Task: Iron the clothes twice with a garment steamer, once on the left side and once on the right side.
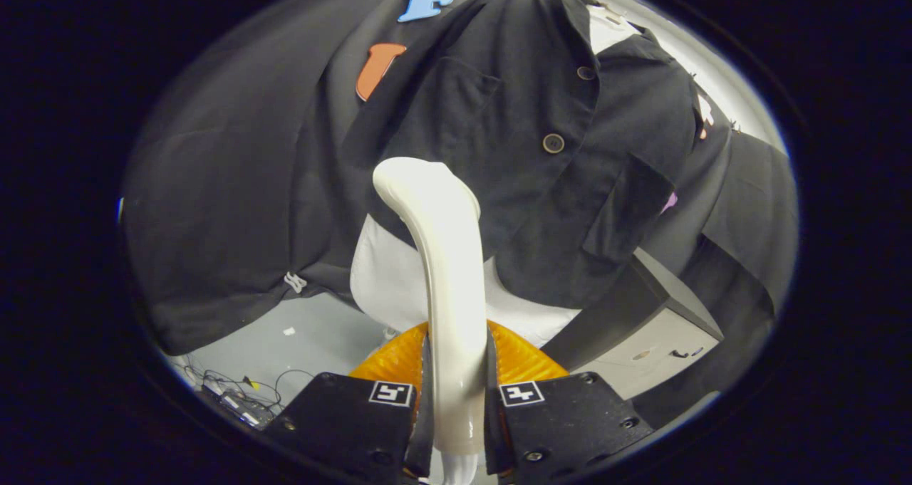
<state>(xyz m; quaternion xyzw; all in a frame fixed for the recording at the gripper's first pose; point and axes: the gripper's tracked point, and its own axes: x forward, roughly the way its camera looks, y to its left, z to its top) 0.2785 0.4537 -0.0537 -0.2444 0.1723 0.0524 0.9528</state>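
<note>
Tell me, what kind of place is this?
Probably a recording booth staged for a laundry chore, not a home. A black shirt hangs against a dark cloth wall, cables lie on the floor, and the tongs grip a white garment steamer.

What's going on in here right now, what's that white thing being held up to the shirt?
A hand-held claw is shut on the handle of a white garment steamer, both fingers pressing its sides. The steamer's curved head reaches up against a black button-up shirt hanging in front of the booth wall, near the shirt's lower middle, left of the buttons. An orange ribbed part sits just beyond the fingers, and a grey box stands to the right.
</note>
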